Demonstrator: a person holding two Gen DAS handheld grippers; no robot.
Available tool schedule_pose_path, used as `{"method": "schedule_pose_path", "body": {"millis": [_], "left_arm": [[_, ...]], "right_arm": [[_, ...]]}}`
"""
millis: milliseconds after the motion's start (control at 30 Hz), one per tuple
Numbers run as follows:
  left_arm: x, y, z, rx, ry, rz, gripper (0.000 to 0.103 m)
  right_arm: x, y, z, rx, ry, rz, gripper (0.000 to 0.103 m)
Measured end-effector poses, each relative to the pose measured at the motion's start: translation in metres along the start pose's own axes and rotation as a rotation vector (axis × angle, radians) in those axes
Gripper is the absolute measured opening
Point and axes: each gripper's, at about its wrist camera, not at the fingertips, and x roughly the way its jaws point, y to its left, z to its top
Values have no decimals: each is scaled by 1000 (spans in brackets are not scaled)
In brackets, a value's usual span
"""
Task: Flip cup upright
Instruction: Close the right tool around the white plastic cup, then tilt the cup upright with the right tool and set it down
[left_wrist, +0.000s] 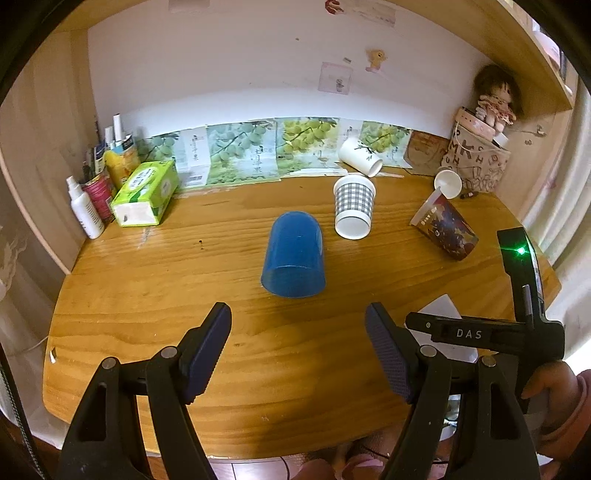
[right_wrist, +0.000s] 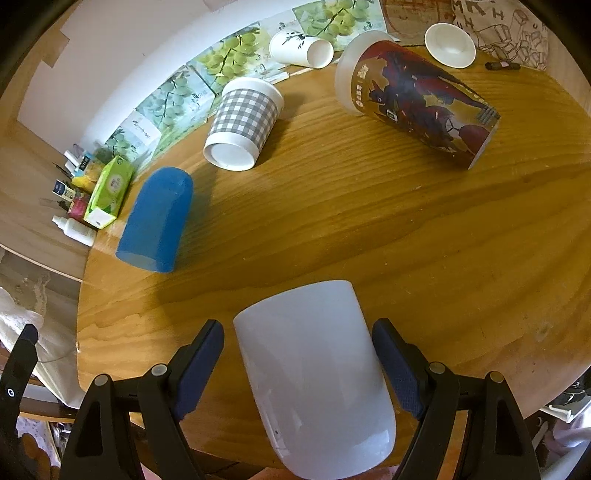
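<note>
White cup on its side between wide right tongs, untouched; left tongs wide, short of blue cup.

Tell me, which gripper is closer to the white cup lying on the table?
Right. The right gripper is open with the white cup between its fingers, not yet touching. The left gripper is off to the side, facing the blue cup.

We see a plain white cup lying on its side at the near edge of the desk, smooth and unmarked, its rounded closed end toward us and the far end pointing to the desk's middle, between the open jaws without touching either.
</note>
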Motion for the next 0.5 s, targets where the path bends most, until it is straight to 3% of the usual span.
{"method": "schedule_pose_path", "body": {"millis": [200,500], "left_arm": [[6,-1,4,21,12,-19,78],[4,0,9,33,-20,-21,78]], "right_arm": [[1,6,-2,-55,-4,-35,74],[-13,6,-2,-86,-96,-35,71]]}}
